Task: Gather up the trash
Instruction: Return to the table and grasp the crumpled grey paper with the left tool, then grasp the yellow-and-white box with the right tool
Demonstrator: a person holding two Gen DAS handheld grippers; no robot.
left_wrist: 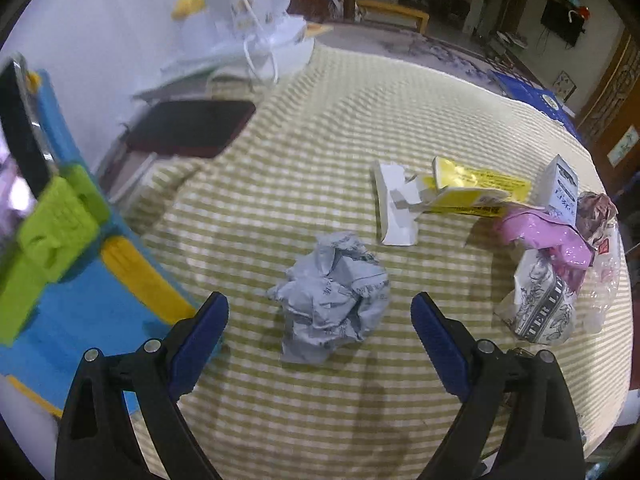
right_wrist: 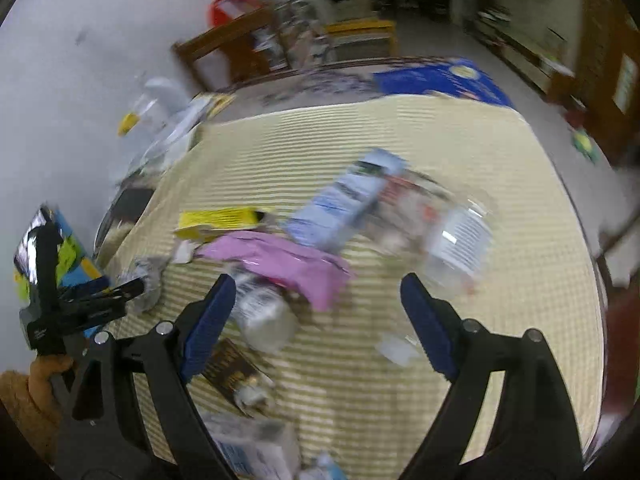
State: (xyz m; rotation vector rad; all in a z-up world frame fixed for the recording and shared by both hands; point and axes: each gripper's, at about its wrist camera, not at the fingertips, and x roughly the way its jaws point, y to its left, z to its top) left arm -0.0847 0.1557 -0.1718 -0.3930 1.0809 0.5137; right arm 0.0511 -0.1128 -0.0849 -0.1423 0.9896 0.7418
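A crumpled grey paper ball (left_wrist: 332,294) lies on the green-striped tablecloth (left_wrist: 320,140). My left gripper (left_wrist: 320,316) is open, with the ball just ahead between its blue fingers. Beyond lie a torn white and yellow carton (left_wrist: 452,196), a pink wrapper (left_wrist: 548,236), a printed paper bag (left_wrist: 540,304) and a small white box (left_wrist: 562,188). My right gripper (right_wrist: 316,300) is open and empty above the pink wrapper (right_wrist: 280,264), a light-blue carton (right_wrist: 344,200), a clear plastic bottle (right_wrist: 452,240) and a printed bag (right_wrist: 264,316). The right wrist view is blurred.
A dark phone (left_wrist: 192,128) and white bags (left_wrist: 248,12) sit at the table's far left. A blue, green and yellow toy (left_wrist: 80,240) stands at the left edge. My left gripper shows in the right wrist view (right_wrist: 100,300). A dark wrapper (right_wrist: 236,372) and more packaging lie near me.
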